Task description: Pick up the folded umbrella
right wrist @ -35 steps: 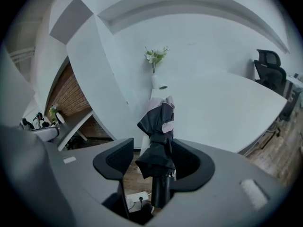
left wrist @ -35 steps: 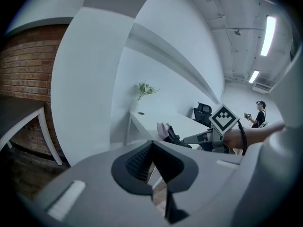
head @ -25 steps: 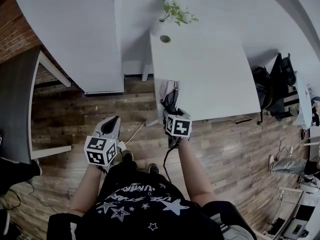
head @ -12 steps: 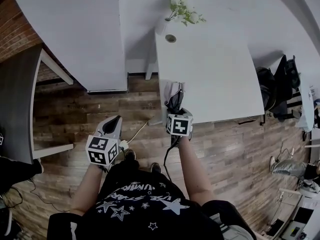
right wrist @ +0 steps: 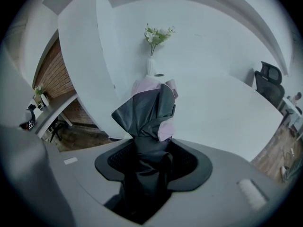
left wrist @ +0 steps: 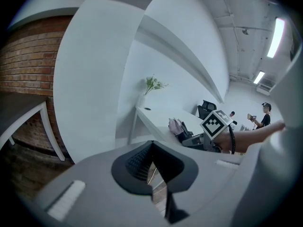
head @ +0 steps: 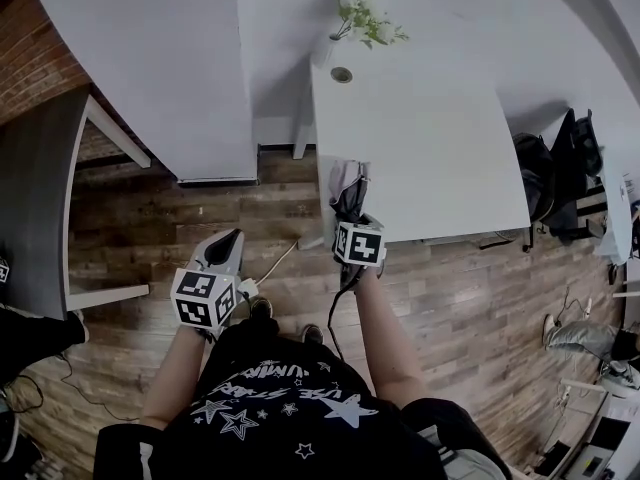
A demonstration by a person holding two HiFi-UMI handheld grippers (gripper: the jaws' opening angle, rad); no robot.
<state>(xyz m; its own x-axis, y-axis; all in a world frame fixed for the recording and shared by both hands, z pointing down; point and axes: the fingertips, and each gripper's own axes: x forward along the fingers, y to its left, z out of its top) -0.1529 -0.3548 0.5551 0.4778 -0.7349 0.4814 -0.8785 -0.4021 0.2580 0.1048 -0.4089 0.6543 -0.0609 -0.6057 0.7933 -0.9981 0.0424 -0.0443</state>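
Folded umbrella (head: 346, 186) lay at the near left corner of the white desk (head: 430, 138), its tip end pointing toward the far side, where a vase of flowers (head: 358, 26) stood. From the head view, its near end reached the desk's near edge, just beside my right gripper (head: 349, 215).

In the right gripper view the umbrella (right wrist: 149, 109) ran straight out between the jaws of the right gripper (right wrist: 147, 167). Those jaws were closing around it, and the dark canopy fabric filled most of the gap, though I could not see the pads biting firmly yet. The left gripper (head: 226, 242) hung over the wooden floor (head: 150, 228), well apart from the desk. Its jaws were pressed together at the tips with nothing between them (left wrist: 151, 162).

I judged the umbrella to be light and easy to lift with one gripper. Its outside was soft, though: loose, rumpled folds of grey and pale pink cloth that would squash and could slide under the pads. The stiff part, the shaft and ribs, sat inside the bundle. So I reckoned the hold belonged across the thick middle of the bundle, squeezing through the cloth onto that core, not on a stray flap near the edge. A grip on fabric alone could let it sag or slip out when raised.
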